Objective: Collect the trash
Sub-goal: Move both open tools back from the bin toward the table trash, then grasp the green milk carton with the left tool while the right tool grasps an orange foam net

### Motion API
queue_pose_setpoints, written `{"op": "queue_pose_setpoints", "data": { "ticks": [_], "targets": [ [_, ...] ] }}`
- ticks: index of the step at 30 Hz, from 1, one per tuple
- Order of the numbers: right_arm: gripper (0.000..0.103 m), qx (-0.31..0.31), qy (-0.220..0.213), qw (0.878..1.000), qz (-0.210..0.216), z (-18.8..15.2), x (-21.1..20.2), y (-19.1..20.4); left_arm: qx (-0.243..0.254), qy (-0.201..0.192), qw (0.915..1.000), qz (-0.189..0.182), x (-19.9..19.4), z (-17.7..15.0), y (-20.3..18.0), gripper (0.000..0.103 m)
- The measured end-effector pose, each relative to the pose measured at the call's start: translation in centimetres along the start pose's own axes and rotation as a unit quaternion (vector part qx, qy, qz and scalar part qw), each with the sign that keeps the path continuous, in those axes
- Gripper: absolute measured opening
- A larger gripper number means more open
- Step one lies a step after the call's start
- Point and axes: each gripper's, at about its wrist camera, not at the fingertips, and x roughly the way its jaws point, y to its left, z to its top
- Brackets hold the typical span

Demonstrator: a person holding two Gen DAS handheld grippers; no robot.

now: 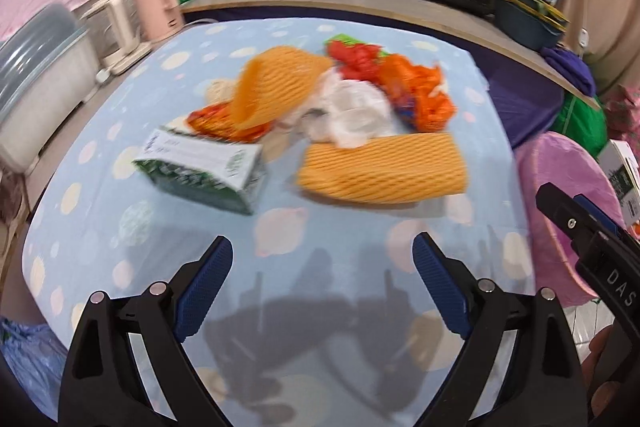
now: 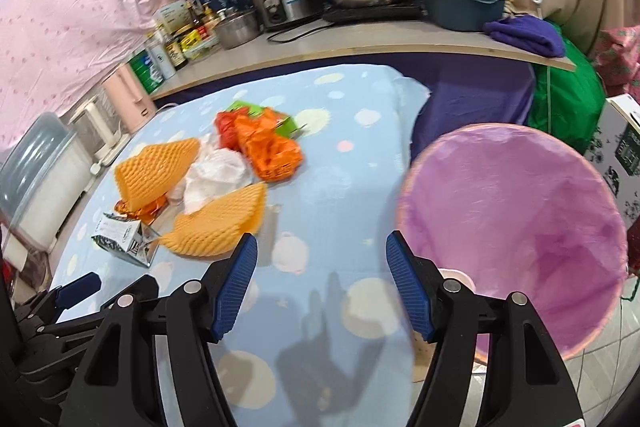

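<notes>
Currently, left tongs [image 1: 322, 259]: hanging wide open, empty.
Right tongs [image 2: 322, 255]: gaping, empty.
Ahead: foam nets [image 1: 384, 171], carton [image 1: 200, 171] lying on surface [image 1: 120, 115].
Beside: pink-lined bin [image 2: 520, 227] standing.

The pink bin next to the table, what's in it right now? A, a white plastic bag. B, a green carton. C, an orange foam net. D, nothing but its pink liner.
D: the right wrist view looks into the pink bin and shows only its liner, while the trash pile lies on the table.
</notes>
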Motion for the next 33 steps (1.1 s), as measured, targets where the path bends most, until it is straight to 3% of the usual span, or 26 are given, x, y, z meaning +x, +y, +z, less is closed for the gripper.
{"op": "queue_pose_setpoints", "data": {
  "ticks": [8, 14, 17, 25, 33],
  "targets": [
    [0.065, 0.000, 0.029, 0.999, 0.037, 0.8, 3.6, 3.4, -0.060, 0.015, 0.9975, 0.033, 1.0, -0.1, 6.1, 0.090],
    [0.065, 0.032, 0.057, 0.996, 0.055, 1.3, 6.7, 3.7, -0.121, 0.020, 0.9920, 0.030, 1.8, 0.9, 9.5, 0.093],
    [0.056, 0.038, 0.069, 0.995, 0.059, 1.5, 7.9, 3.7, -0.150, 0.024, 0.9881, 0.023, 2.6, 2.1, 10.4, 0.093],
    [0.018, 0.038, 0.094, 0.993, 0.067, 1.3, 9.9, 4.2, -0.213, 0.055, 0.9753, 0.017, 6.8, 5.2, 11.0, 0.094],
    [0.014, 0.036, 0.094, 0.992, 0.074, 1.4, 9.5, 4.1, -0.238, 0.087, 0.9673, 0.016, 10.4, 6.3, 11.2, 0.093]
  ]
}}
